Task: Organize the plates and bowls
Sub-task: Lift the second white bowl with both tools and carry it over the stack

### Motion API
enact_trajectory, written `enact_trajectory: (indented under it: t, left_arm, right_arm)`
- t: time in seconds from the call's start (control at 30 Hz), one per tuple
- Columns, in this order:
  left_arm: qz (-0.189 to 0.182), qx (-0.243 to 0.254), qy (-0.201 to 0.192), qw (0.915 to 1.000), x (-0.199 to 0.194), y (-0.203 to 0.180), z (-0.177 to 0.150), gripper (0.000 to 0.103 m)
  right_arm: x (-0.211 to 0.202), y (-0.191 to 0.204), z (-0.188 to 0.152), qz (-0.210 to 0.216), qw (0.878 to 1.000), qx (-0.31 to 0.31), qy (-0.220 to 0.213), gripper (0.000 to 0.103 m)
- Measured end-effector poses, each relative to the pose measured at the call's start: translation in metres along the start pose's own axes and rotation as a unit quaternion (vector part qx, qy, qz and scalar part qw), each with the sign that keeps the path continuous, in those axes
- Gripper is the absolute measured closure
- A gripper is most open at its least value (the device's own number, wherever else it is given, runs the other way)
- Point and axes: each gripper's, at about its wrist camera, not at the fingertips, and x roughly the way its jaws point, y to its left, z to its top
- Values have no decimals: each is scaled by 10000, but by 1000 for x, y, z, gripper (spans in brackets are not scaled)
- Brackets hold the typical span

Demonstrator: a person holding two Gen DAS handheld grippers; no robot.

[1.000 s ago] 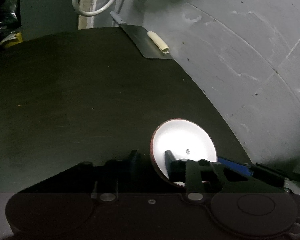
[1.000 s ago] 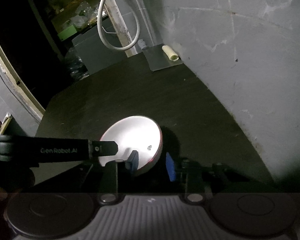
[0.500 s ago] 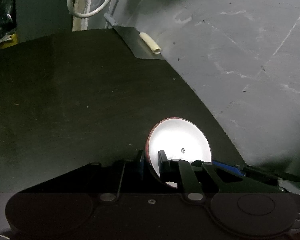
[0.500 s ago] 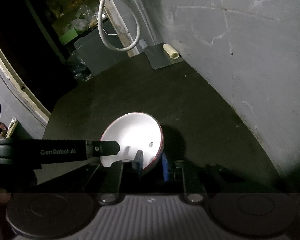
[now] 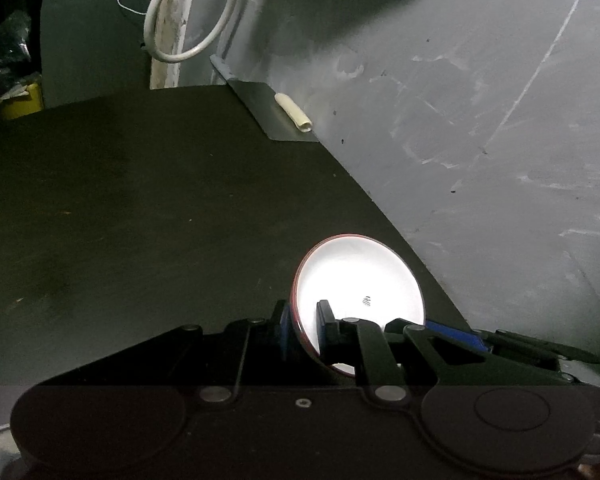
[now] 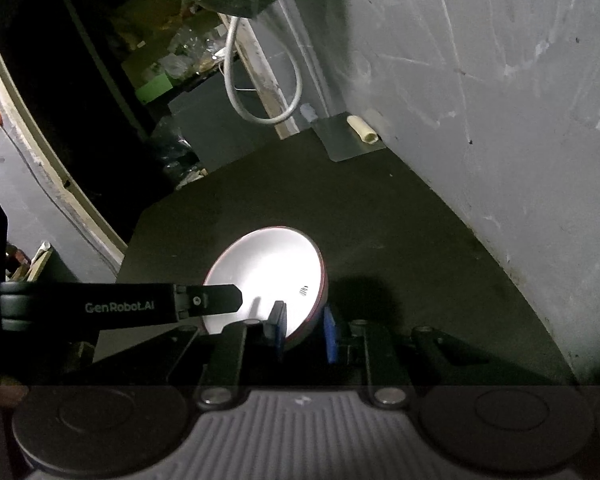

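The grey wall [image 5: 480,120] is filling the right of both views, scuffed with pale marks; the dark bench [image 5: 160,220] is running up against it and carrying the bowl near its wall-side edge.

The bowl [image 5: 364,276], white inside with a dark red rim and outside, is catching the light and tilting, its open side facing up and toward the cameras; in the right wrist view the bowl [image 6: 268,272] is throwing a shadow onto the bench on its wall side; whether its base is touching the bench I cannot tell.

The left gripper [image 5: 302,330] is pinching the bowl's rim on the side away from the wall; its 2 fingers [image 5: 325,318] are standing nearly together, 1 blue pad outside the rim and 1 inside against the white surface. From the right wrist view the left gripper [image 6: 236,300] is showing as a black bar reaching to the bowl, lettered GenRobot.AI.

The right gripper [image 6: 304,332] is gripping the bowl's near edge; 1 finger is lying inside the bowl and 1 blue finger outside it, both pressing the wall of the bowl with only that thickness between them.

Beyond the bowl, at the far end of the bench against the wall, a flat grey sheet [image 5: 276,116] is lying with a small cream roll [image 5: 294,114] on it; a white cable [image 5: 188,32] is looping down above that corner.
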Motion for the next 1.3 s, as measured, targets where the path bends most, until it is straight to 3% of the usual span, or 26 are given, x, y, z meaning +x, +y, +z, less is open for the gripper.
enact_trajectory:
  t: [0.7, 1.3]
  left_arm:
    - [89, -32, -339, 9994, -108, 2, -72, 88]
    - [196, -57, -257, 9995, -160, 13, -130, 88]
  right_arm:
    - [-83, 66, -61, 224, 9993, -238, -195, 81]
    - [-121, 103, -113, 355, 9986, -390, -10, 81]
